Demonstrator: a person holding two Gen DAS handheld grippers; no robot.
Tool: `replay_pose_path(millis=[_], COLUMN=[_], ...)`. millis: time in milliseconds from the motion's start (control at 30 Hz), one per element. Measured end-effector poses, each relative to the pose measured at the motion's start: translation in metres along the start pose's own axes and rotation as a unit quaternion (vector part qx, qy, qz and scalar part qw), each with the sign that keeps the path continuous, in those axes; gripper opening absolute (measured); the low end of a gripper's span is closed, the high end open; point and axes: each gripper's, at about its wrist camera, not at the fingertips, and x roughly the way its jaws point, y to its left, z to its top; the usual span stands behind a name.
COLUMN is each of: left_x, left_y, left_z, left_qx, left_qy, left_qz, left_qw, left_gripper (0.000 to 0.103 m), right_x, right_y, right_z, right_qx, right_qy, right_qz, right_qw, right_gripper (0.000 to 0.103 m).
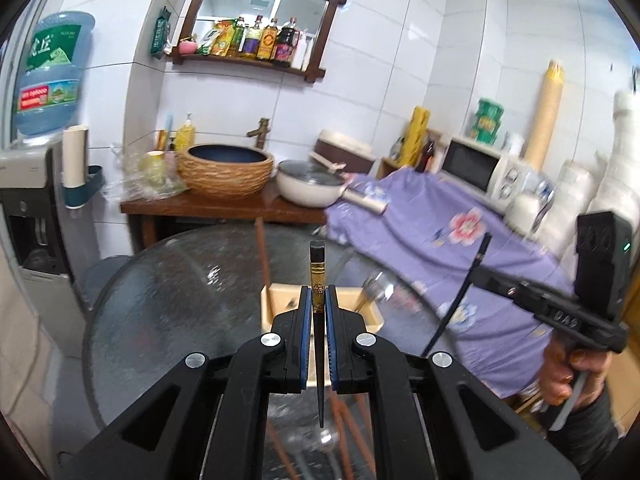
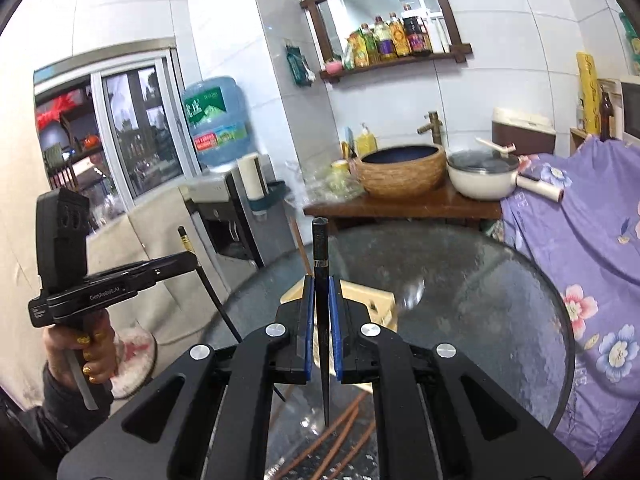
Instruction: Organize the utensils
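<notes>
In the left wrist view my left gripper (image 1: 318,298) is shut on a black chopstick (image 1: 317,268) with a gold band, which stands upright between the blue pads. Behind it a light wooden utensil box (image 1: 276,300) sits on the round glass table (image 1: 160,300), with a metal spoon (image 1: 378,282) leaning in it. To the right, a hand holds my right gripper (image 1: 478,270), shut on a second black chopstick (image 1: 456,308). The right wrist view shows that gripper (image 2: 321,286) clamping its chopstick (image 2: 321,256) above the box (image 2: 368,300). The left gripper (image 2: 194,258) is at the left.
Brown chopsticks (image 2: 332,436) lie on the glass below the grippers, beside a metal spoon (image 1: 326,438). Beyond the table are a woven basin (image 1: 226,174), a white pan (image 1: 308,186), a purple floral cloth (image 1: 440,240), a microwave (image 1: 476,168) and a water dispenser (image 1: 28,208).
</notes>
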Motion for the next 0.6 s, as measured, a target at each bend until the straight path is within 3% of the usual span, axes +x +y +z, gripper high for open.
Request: replay_pose_path(millis=[233,433,600], left_x=[-0.016,-0.008,0.015], left_y=[0.004,0.004,0.006], left_z=[0.057,0.079,0.077], left_qx=[-0.030,-0.031,-0.029], left_qy=[-0.072,-0.125,-0.127], left_qz=[-0.023,0.019,0.048], left_qw=[0.9967,0.9914,0.9903], left_gripper=[0.007,0.007,0.007], right_x=[-0.012,0.004,0.030], right_y=[0.012,0.009,0.001], right_z=[0.065,0.090,0.086], right_qx=[-0.008,-0.014,-0.017], right_qy=[-0.053,-0.074,-0.077], right_qz=[-0.014,-0.054,-0.081], right_qw=[0.998,0.996,0.994], right_gripper=[0.008,0.008,0.008])
